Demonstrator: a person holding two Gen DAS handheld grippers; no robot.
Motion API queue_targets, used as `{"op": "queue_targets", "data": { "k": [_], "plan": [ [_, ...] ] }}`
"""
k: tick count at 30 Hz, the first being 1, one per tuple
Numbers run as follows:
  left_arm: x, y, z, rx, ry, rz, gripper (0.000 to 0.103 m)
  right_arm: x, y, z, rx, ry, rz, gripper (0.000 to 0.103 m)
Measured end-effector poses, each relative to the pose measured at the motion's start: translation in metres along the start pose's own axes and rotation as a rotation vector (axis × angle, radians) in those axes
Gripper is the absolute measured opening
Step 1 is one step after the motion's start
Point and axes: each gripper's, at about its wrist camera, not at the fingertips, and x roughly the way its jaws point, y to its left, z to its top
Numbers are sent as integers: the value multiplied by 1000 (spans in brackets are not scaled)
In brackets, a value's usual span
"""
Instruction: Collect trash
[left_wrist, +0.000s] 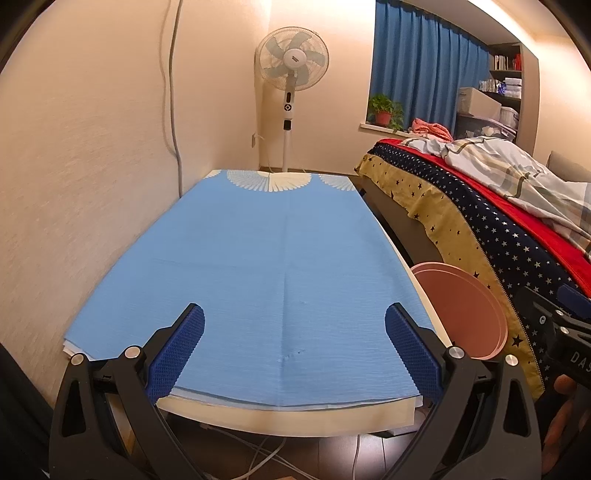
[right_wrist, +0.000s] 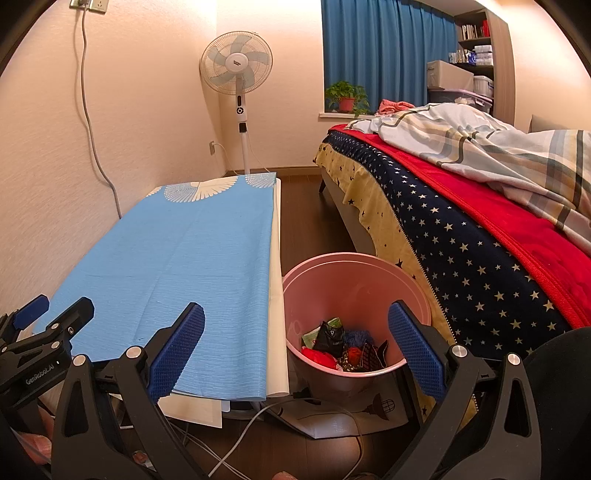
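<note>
The pink bin (right_wrist: 354, 291) stands on the floor between the desk (right_wrist: 277, 332) and the bed (right_wrist: 480, 229), just beside the desk's right edge, and the trash (right_wrist: 343, 347) lies heaped in its bottom: red, black and green wrappers and scraps. The right gripper (right_wrist: 295, 354) hangs above the bin's near rim with its blue-padded fingers spread wide and nothing between them. To the bin's left, the left gripper (left_wrist: 294, 354) hovers over the near end of the desk's blue cloth (left_wrist: 258, 266), likewise spread apart and holding nothing.
</note>
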Motion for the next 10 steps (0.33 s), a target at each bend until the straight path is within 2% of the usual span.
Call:
{"op": "queue_targets", "data": {
  "k": [10],
  "plan": [
    [1, -2, 0, -3, 13, 7, 95, 0, 0, 0, 1, 2, 0, 98]
  ]
}}
